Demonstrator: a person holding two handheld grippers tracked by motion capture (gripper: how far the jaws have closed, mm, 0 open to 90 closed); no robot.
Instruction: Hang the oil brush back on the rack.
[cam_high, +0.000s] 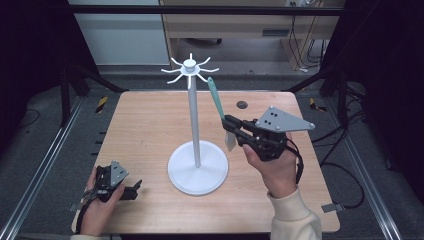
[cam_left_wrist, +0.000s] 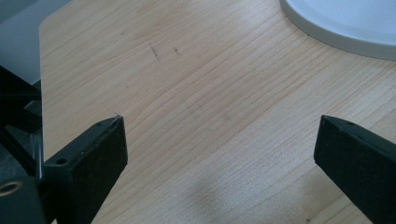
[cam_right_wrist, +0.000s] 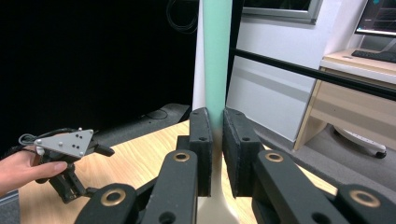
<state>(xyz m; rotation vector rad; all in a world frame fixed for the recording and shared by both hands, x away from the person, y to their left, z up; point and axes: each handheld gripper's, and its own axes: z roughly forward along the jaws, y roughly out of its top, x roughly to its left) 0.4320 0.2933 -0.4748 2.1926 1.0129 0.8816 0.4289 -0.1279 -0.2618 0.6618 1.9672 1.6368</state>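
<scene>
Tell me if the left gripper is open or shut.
Open. In its own view the left gripper's two black jaws stand far apart over bare table, nothing between them.

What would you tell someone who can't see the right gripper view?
The right hand-held gripper is shut on a green-handled utensil that points upward. Farther off at left, a hand holds the left hand-held gripper over the wooden table.

The high view looks down on the table (cam_high: 150, 125); both gripper views sit low, sharing its wood.
</scene>
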